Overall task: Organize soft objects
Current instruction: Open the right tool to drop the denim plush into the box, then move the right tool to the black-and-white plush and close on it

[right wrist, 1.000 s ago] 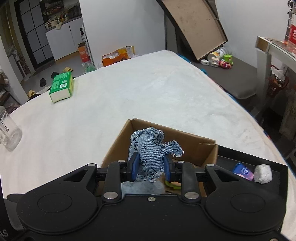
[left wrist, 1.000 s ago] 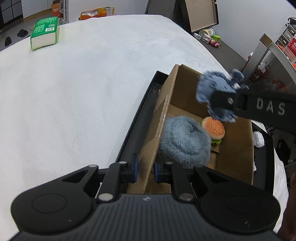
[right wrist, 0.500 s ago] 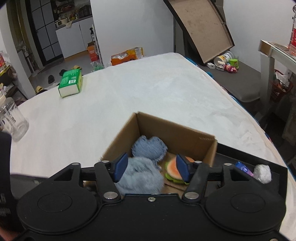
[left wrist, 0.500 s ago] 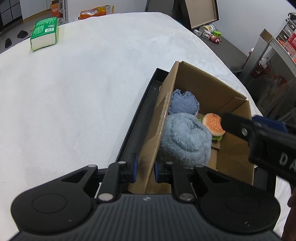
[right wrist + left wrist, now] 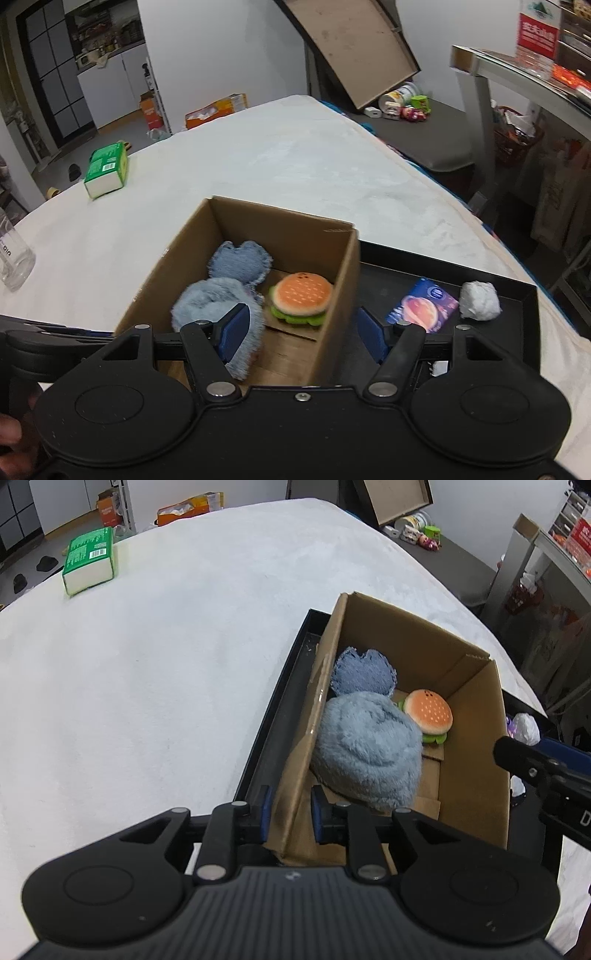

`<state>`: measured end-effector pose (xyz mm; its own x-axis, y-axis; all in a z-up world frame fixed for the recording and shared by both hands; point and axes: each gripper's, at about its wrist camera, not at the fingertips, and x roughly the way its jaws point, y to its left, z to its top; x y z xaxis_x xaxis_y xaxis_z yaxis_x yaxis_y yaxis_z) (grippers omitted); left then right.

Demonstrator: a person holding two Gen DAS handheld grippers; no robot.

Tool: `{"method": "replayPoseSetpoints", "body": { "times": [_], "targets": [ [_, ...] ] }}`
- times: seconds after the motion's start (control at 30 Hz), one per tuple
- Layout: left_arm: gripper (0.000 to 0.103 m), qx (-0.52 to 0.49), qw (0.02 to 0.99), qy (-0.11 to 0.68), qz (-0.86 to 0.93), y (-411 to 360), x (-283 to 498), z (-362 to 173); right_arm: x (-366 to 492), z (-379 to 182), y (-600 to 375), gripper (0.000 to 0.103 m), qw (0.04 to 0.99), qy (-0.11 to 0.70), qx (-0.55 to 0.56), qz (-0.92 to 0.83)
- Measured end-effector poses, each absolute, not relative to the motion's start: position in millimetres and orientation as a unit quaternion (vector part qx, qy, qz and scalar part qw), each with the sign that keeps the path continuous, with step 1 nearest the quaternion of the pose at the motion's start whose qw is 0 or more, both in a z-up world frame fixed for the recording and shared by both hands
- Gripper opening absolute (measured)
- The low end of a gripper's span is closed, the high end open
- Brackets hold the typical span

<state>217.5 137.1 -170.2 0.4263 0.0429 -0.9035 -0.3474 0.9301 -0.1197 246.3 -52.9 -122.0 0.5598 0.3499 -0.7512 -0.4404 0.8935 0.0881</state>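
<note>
Brown cardboard box (image 5: 476, 716) holds the denim toy (image 5: 240, 264). My left gripper (image 5: 288, 808) jaws are opening around its wall; my right gripper (image 5: 303, 332) jaws, opening, hold nothing. I lift both slowly.

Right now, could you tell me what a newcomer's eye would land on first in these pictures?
Probably the open cardboard box sitting in a black tray on the white surface, with a fluffy blue plush, a denim heart and a burger toy inside. Next, the left claw straddling the box's near wall, its jaws opening.
</note>
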Motion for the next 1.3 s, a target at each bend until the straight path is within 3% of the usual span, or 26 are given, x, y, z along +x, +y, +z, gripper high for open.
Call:
{"method": "replayPoseSetpoints", "body": {
  "times": [0.2, 0.4, 0.7, 1.3],
  "targets": [
    [0.044, -0.130, 0.830, 0.527, 0.125, 129.6, 219.6, -166.1, 247.1, -125.5, -74.5, 0.068, 0.885, 0.414, -0.050, 0.205],
    [0.055, -0.110, 0.832, 0.529, 0.129, 120.9, 224.1, -164.0, 249.8, -133.1, -92.6, 0.069, 0.888, 0.419, -0.042, 0.186],
    [0.063, -0.087, 0.829, 0.534, 0.138, 110.6, 230.3, -163.7, 254.2, -149.5, -115.5, 0.069, 0.888, 0.427, -0.037, 0.168],
    [0.065, -0.026, 0.815, 0.558, 0.155, 86.0, 245.0, -172.3, 269.3, -205.6, -165.1, 0.069, 0.889, 0.434, -0.003, 0.145]
  ]
}}
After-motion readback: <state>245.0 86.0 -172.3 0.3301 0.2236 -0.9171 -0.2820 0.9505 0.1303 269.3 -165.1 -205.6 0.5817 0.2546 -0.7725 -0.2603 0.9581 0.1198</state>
